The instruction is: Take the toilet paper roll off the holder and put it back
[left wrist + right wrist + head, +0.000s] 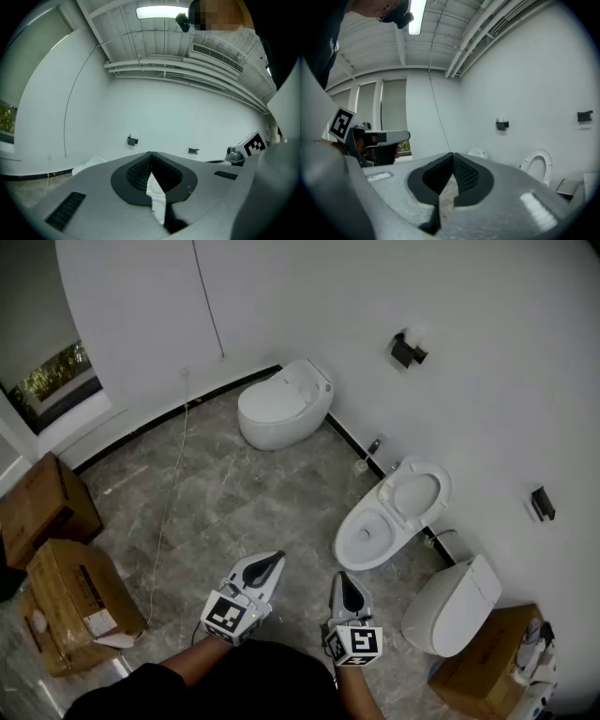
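Left gripper (pixel 277 558) and right gripper (pixel 341 577) are both fully closed with nothing between the jaws, held side by side above the floor (pixel 234 502). The toilet paper roll (pixel 413 336) sits on the black holder (pixel 404 353) mounted on the wall (pixel 487 399), well apart from both grippers.

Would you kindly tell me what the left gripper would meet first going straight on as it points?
Probably the white wall, a little right of the black holder; nothing nearer shows ahead of the left gripper, though depth is unclear.
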Motion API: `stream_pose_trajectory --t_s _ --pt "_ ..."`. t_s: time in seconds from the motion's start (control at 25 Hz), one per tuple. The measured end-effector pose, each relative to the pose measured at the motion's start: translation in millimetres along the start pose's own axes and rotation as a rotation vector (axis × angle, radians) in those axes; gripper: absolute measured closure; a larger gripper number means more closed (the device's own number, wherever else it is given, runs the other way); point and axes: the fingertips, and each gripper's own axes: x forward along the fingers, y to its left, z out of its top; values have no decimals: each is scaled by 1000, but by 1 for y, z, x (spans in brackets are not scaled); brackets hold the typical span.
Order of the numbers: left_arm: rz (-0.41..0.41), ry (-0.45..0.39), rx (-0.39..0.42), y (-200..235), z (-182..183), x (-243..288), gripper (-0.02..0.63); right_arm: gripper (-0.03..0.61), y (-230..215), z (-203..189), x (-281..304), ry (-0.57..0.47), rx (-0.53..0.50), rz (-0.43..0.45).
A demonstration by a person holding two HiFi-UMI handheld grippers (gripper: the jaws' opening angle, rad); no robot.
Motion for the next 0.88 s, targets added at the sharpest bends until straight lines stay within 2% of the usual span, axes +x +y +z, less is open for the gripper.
stream_pose_trajectory --t_s 0.2,0.36,0.52,0.72,0.88 --pt "1 -13 -26 56 5 -2 597 580 23 2 41 -32 36 -5" --pt "-51 33 -40 82 -3 -6 597 580 45 -16 60 -14 51 -2" --pt "-77 44 -59 104 -6 0 597 580 56 -22 81 8 36 11" --pt "-75 58 -64 126 -17 35 597 580 33 -6 114 -58 39 28" --pt "-58 57 -63 150 -18 83 597 580 -7 2 157 -59 64 5"
